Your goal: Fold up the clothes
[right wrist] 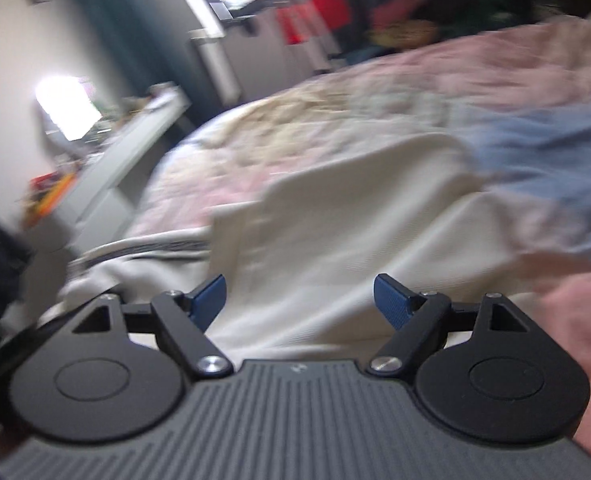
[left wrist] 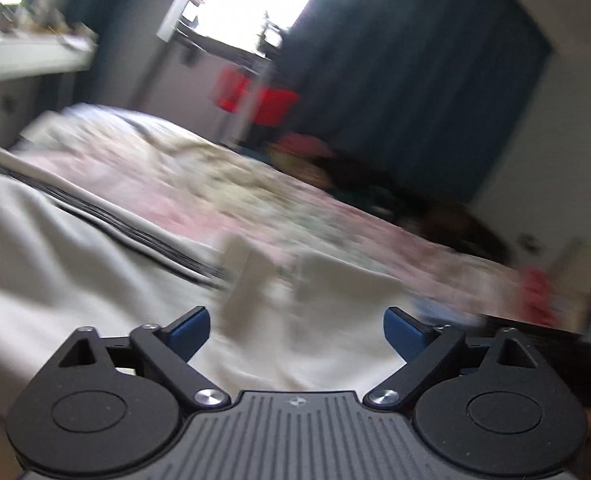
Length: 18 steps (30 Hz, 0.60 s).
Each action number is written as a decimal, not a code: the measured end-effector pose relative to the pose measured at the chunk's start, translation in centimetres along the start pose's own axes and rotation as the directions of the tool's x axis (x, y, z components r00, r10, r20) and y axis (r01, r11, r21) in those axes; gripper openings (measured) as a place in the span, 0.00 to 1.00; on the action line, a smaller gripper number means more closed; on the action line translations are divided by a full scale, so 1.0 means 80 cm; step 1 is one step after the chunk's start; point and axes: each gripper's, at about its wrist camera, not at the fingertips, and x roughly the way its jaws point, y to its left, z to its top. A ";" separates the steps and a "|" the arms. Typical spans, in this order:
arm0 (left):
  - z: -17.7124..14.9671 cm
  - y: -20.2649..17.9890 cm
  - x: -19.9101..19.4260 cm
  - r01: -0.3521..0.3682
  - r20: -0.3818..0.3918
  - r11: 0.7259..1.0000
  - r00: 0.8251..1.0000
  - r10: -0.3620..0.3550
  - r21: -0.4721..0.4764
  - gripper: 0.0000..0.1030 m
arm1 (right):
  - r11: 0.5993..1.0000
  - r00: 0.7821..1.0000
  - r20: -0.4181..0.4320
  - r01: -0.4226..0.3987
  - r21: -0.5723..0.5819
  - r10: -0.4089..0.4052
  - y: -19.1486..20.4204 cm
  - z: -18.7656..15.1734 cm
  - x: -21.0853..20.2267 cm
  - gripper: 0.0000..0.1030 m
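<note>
A cream garment (left wrist: 75, 264) with black stripes (left wrist: 127, 228) lies spread on the bed below both grippers. My left gripper (left wrist: 296, 330) is open and empty just above the cream cloth. In the right wrist view the same cream garment (right wrist: 335, 232) fills the middle, its striped band (right wrist: 155, 246) at the left. My right gripper (right wrist: 299, 300) is open and empty over the cloth. Both views are blurred by motion.
The bed has a pink floral cover (left wrist: 295, 200), also in the right wrist view (right wrist: 475, 80). A blue cloth (right wrist: 547, 140) lies at the right. A white desk (left wrist: 27, 56) stands at the left, dark curtains (left wrist: 415, 60) and a red item (left wrist: 263, 96) behind.
</note>
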 end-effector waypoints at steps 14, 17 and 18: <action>-0.026 0.008 0.056 -0.017 -0.192 1.000 0.981 0.012 -0.021 0.58 | 0.995 0.997 0.033 0.067 -0.070 -0.065 0.004 -0.002 0.003 0.80; -0.033 0.016 0.064 -0.011 -0.235 0.999 0.972 0.001 -0.045 0.56 | 0.997 0.999 0.017 0.048 -0.051 -0.048 0.002 -0.005 0.007 0.80; -0.033 0.019 0.065 -0.014 -0.232 0.999 0.973 0.001 -0.053 0.50 | 0.998 0.999 0.015 0.050 -0.050 -0.050 0.001 -0.006 0.008 0.80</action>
